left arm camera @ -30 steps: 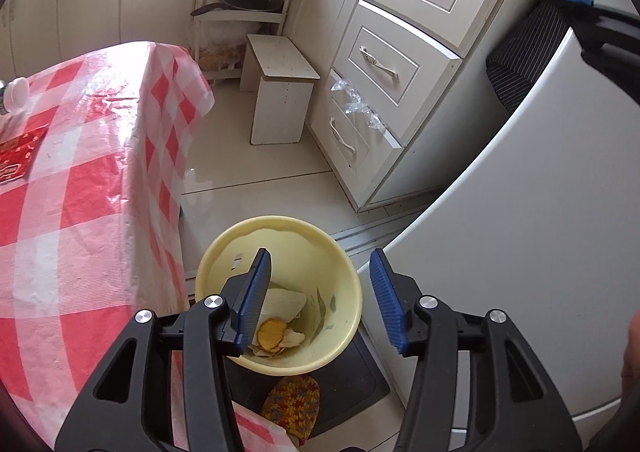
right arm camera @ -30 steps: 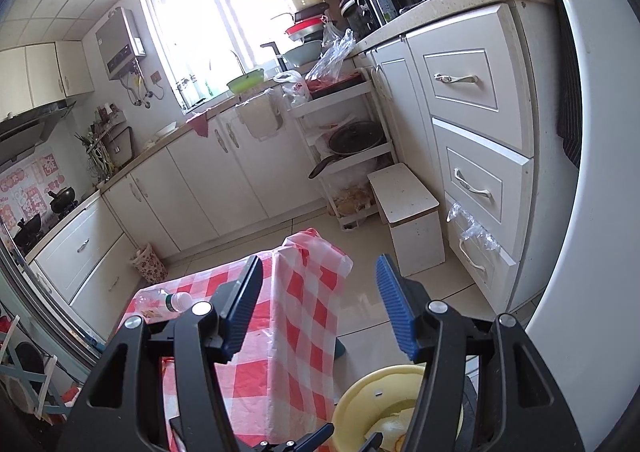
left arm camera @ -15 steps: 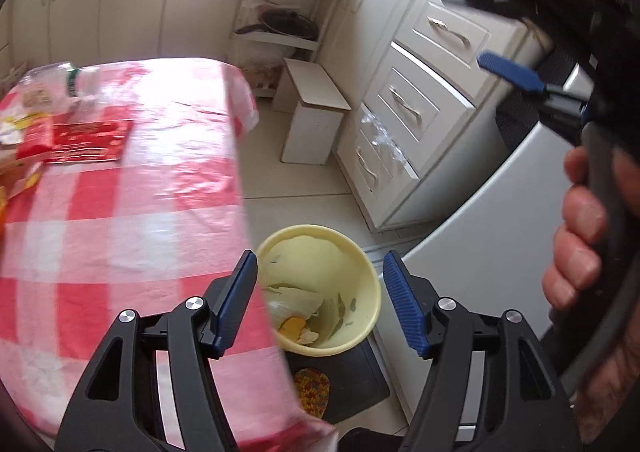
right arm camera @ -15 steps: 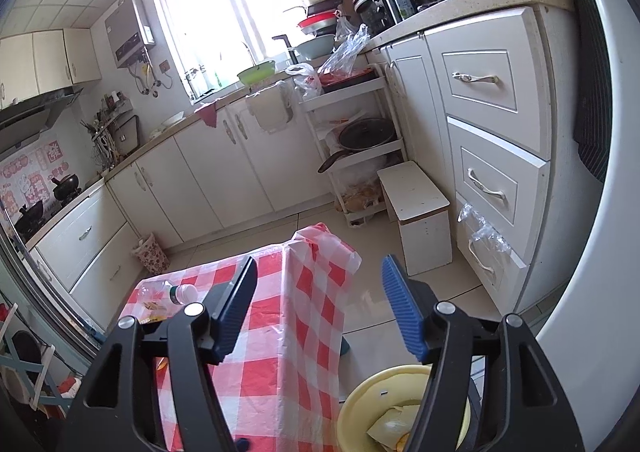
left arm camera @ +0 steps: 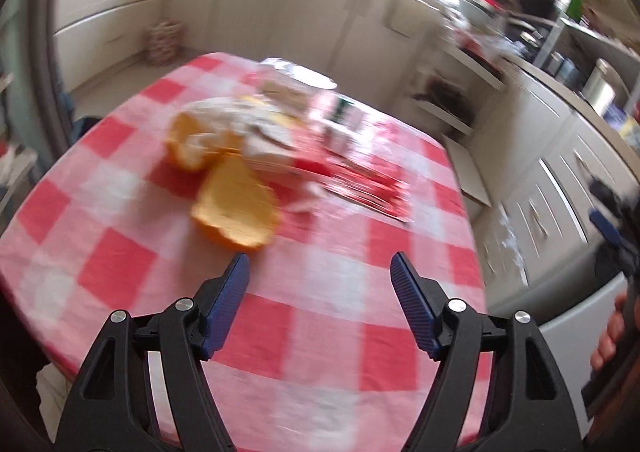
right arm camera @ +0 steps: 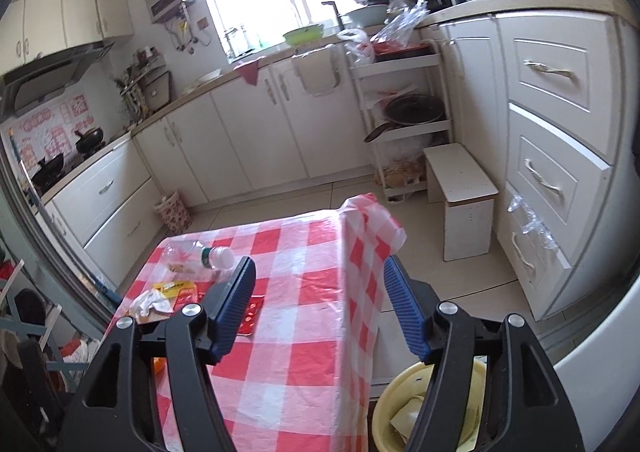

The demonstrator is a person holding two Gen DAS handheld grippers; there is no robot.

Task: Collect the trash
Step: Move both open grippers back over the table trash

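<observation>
My left gripper (left arm camera: pixel 320 276) is open and empty above the red-checked table (left arm camera: pixel 120 268); the view is blurred by motion. Ahead of it lie two orange peels (left arm camera: pixel 236 208), crumpled white paper (left arm camera: pixel 256 128), a red wrapper (left arm camera: pixel 360 180) and a plastic bottle (left arm camera: pixel 304 80). My right gripper (right arm camera: pixel 318 288) is open and empty, high over the table's right side. In the right wrist view the bottle (right arm camera: pixel 204 254), crumpled tissue (right arm camera: pixel 150 302) and a yellow packet (right arm camera: pixel 176 286) lie at the table's left. The yellow bin (right arm camera: pixel 394 400) with trash in it stands on the floor by the table.
White drawers (right arm camera: pixel 556 156) and a white appliance front (right arm camera: pixel 600 372) stand to the right. A small white stool (right arm camera: pixel 460 188) and a shelf rack with a pan (right arm camera: pixel 408 112) stand beyond the table. A patterned basket (right arm camera: pixel 172 212) sits on the floor by the far cabinets.
My left gripper has swung from over the yellow bin up and left to face the table top and its trash. My right gripper has tilted slightly, staying open.
</observation>
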